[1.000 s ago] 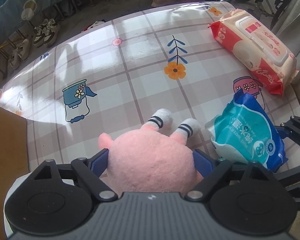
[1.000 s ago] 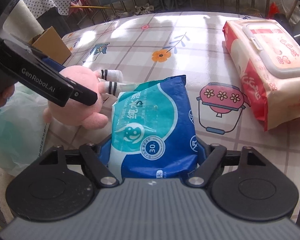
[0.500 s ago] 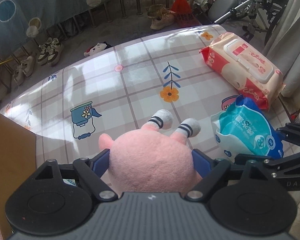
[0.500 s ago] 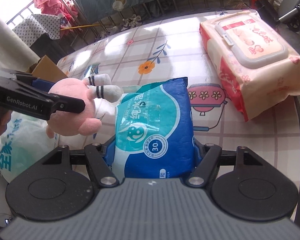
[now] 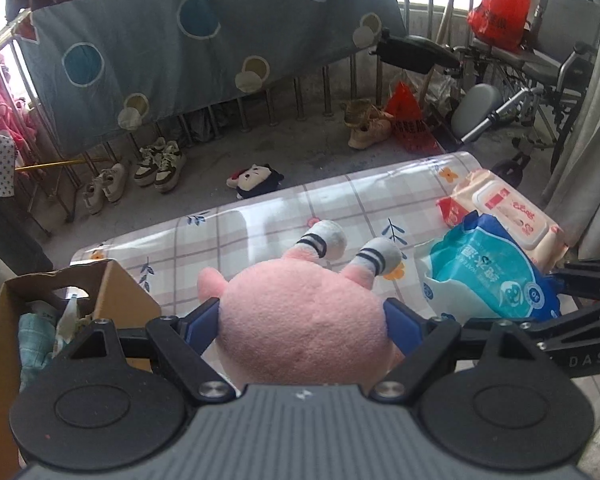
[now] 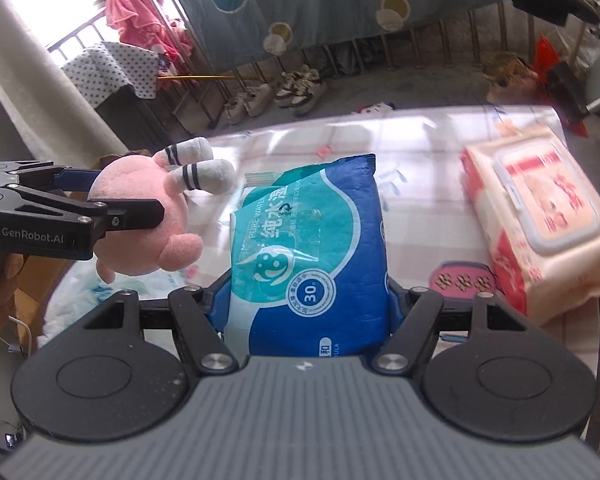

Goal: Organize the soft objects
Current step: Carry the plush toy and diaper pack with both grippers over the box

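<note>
Two tools aloft over the checked worktop [image 5: 260,216], each clamped on a soft thing: left tool [image 5: 302,312] squeezing the pink plush toy [image 5: 300,320] at its round body, striped feet pointing far; right tool [image 6: 308,296] gripping the blue wipes pack [image 6: 312,248] by its near end, far end free above the cloth. Side by side in the air, plush left, blue pack right, near but apart in the right wrist view. Third soft thing, the pink-and-red wipes pack [image 6: 540,216], flat at the right part of the worktop, close to that edge, blurred there. Bare cloth between the held things and the far edge; beyond it, floor with shoes [image 5: 158,164] and a small doll [image 5: 256,176]. Seen only from the left wrist: open cardboard box [image 5: 112,292] hard against the near-left corner of the worktop, flaps up, cloth and bits inside, and a wheelchair [image 5: 540,64] far right. Seen only from the right wrist: left tool from the side, and a white plastic bag [image 6: 80,292] low beneath the plush.
</note>
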The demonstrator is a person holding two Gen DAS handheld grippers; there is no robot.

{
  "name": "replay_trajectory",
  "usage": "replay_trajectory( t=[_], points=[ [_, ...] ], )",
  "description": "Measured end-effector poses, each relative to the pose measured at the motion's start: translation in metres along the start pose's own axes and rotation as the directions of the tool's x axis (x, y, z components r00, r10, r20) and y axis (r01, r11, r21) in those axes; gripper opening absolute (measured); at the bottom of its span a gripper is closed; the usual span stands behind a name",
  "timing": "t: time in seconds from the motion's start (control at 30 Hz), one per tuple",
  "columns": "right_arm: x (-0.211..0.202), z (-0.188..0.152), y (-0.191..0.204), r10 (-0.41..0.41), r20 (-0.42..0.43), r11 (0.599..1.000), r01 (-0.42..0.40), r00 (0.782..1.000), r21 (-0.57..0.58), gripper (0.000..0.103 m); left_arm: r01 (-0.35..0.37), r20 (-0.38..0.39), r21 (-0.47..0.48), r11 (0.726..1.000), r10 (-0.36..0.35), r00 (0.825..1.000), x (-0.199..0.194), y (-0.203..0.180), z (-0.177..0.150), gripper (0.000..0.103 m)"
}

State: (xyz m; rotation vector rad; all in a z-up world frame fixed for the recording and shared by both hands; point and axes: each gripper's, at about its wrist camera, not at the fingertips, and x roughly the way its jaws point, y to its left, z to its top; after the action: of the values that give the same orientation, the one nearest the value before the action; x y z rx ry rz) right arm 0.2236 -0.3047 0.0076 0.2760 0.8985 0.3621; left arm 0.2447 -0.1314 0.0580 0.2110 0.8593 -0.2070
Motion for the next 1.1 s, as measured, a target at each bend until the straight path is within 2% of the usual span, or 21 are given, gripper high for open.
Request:
replay_trajectory(
  t=[0.17, 0.33, 0.53, 0.7, 0.83, 0.97, 1.1],
  points=[
    [-0.011, 0.019, 0.048, 0.041, 0.016, 0.997, -0.04, 0.999, -0.063, 0.068, -0.017, 0.06, -0.074, 0.997, 0.021, 0.998, -0.04, 0.038, -0.009, 0.087],
    [-0.016, 0.041, 0.115, 0.115, 0.012, 0.984, -0.112, 0.993, -0.138, 0.068, -0.038, 0.094, -0.172, 0.984, 0.055, 0.994, -0.081, 0.091, -0.029, 0.087],
    [0.0, 0.062, 0.209, 0.239, -0.047, 0.947, -0.243, 0.97, -0.209, 0.068, -0.103, 0.117, -0.289, 0.952, 0.142, 0.983, -0.123, 0.16, -0.066, 0.087],
    [0.03, 0.069, 0.288, 0.316, -0.133, 0.904, -0.341, 0.939, -0.259, 0.068, -0.163, 0.08, -0.381, 0.91, 0.207, 0.975, -0.137, 0.214, -0.104, 0.087],
    [0.062, 0.065, 0.345, 0.351, -0.226, 0.87, -0.405, 0.909, -0.279, 0.068, -0.185, 0.046, -0.45, 0.873, 0.23, 0.972, -0.139, 0.258, -0.136, 0.087],
    [0.101, 0.055, 0.393, 0.354, -0.34, 0.842, -0.455, 0.871, -0.29, 0.068, -0.198, 0.032, -0.507, 0.839, 0.248, 0.968, -0.141, 0.297, -0.164, 0.087],
    [0.142, 0.046, 0.436, 0.324, -0.454, 0.809, -0.492, 0.83, -0.322, 0.068, -0.194, 0.029, -0.559, 0.806, 0.253, 0.967, -0.138, 0.333, -0.186, 0.087]
  ],
)
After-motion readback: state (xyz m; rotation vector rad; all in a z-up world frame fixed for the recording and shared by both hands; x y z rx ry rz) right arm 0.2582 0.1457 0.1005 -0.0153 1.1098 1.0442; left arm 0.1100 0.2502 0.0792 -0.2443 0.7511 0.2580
